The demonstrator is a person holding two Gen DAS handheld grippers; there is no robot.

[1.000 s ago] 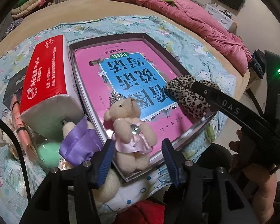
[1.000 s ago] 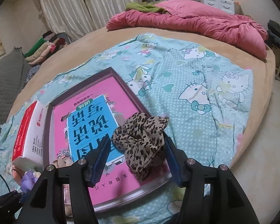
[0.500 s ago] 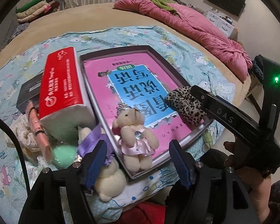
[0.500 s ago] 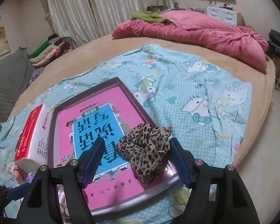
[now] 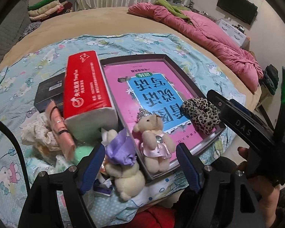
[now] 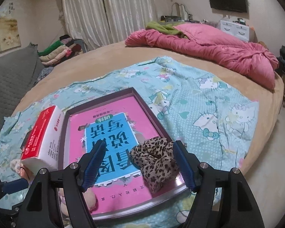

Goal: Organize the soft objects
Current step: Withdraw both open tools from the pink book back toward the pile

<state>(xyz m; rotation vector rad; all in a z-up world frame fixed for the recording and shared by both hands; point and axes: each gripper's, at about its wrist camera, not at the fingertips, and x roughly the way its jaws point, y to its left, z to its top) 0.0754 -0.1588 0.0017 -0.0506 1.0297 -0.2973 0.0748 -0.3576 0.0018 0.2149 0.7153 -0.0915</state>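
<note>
The left gripper (image 5: 140, 166) is opening, its fingers spread clear of the pink-dressed bear (image 5: 154, 139) lying in the tray (image 5: 182, 64). The right gripper (image 6: 140, 166) is hanging open around the leopard scrunchie (image 6: 155, 161), also in the tray. Beside the tray, a purple-ribboned bear (image 5: 123, 167) and cream scrunchie (image 5: 38, 134) are still waiting, so sorting seems partway done

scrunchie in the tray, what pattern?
Leopard print, tan with dark spots, on the scrunchie; clearest in the right wrist view.
</note>
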